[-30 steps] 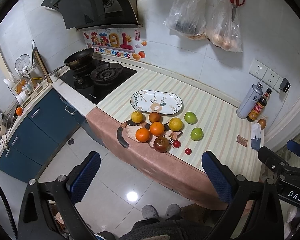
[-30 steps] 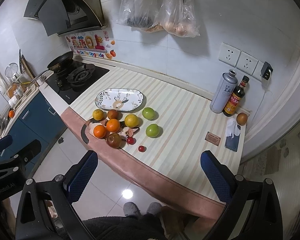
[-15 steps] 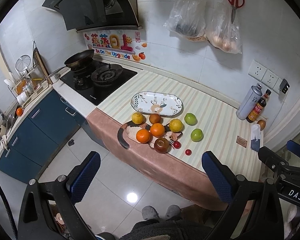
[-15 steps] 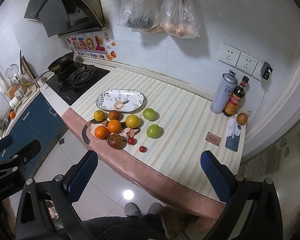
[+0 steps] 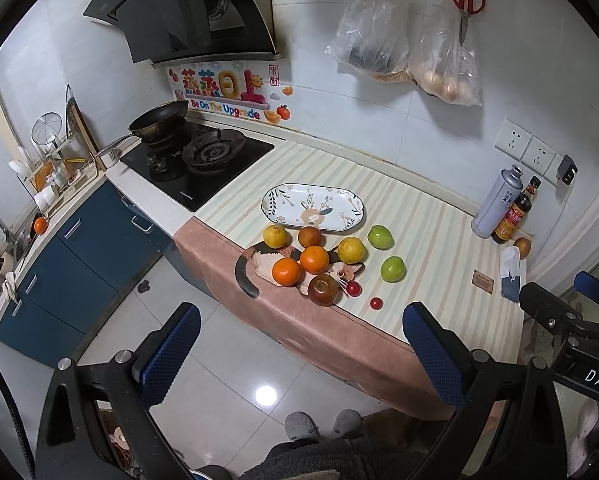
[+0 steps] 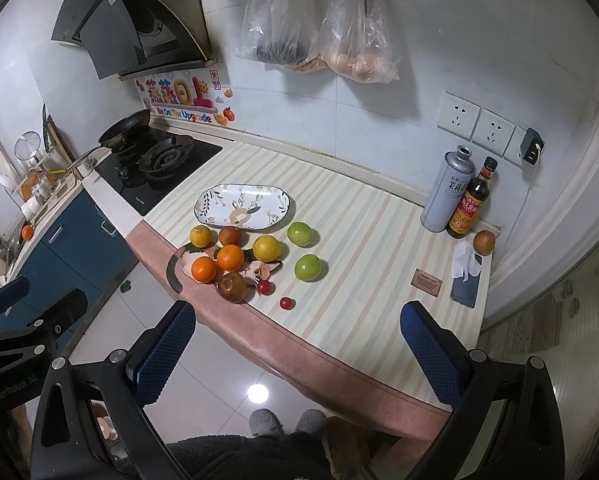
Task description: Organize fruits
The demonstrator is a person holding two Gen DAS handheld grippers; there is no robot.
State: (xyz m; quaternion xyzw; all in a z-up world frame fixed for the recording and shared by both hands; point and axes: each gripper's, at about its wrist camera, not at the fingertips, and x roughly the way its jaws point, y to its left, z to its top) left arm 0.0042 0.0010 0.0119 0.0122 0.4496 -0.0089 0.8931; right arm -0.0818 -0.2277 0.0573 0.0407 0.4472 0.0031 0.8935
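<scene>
On the striped surface (image 5: 431, 224) the fruit lies loose in a cluster near the front edge, just in front of the oval plate (image 5: 313, 207), which holds nothing yet. That layout reads as a starting arrangement: the plate sits at the far side of the pile, likely as the place the fruit is meant to go.

Two oranges (image 5: 314, 259) touch each other on a cat-shaped mat (image 5: 255, 260), with a dark red apple (image 5: 323, 289) at the near end of it. A yellow citrus (image 5: 275, 236) and a brownish fruit (image 5: 309, 236) lie closest to the plate rim, and another yellow fruit (image 5: 351, 250) sits to their right. Two green fruits (image 6: 307, 267) lie apart on the right, and two small red tomatoes (image 6: 286, 303) rest nearest the edge, one of them beside the apple.

Both tools are held back from the surface, above the floor, tilted down toward the pile. The left hand-held gripper (image 5: 299, 354) has its blue pads spread wide and nothing between them. The right hand-held gripper (image 6: 297, 352) is likewise spread and empty, with the near edge of the surface showing between its fingers. Neither touches any fruit, so I judge the sorting has not begun; the next move is probably a reach forward and down to one of the fruits.
</scene>
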